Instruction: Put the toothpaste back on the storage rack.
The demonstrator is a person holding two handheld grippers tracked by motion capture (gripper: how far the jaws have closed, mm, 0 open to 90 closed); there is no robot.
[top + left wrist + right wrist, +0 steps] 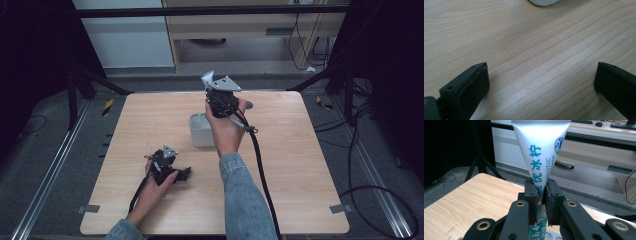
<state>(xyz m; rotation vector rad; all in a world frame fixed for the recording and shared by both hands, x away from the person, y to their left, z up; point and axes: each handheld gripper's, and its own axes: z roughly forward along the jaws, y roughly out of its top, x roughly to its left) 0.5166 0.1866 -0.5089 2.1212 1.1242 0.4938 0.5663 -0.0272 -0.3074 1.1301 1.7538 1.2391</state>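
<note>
So right gripper (540, 195) is clamped on the tube (540, 147) over the cup (200, 131) mid-table; next, lower it in. Left gripper (541, 82) gapes empty.

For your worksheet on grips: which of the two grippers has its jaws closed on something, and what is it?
The right gripper, raised above the table: its jaws pinch a white tube with blue print. The left gripper rests low, jaws wide apart.

The right gripper (541, 192) has its black jaws closed on a white tube (539, 150) with blue print. The tube widens above the jaws to a flat end. Below lies the wooden worktop (469, 202); a white container rim (554, 236) shows under the jaws.
</note>
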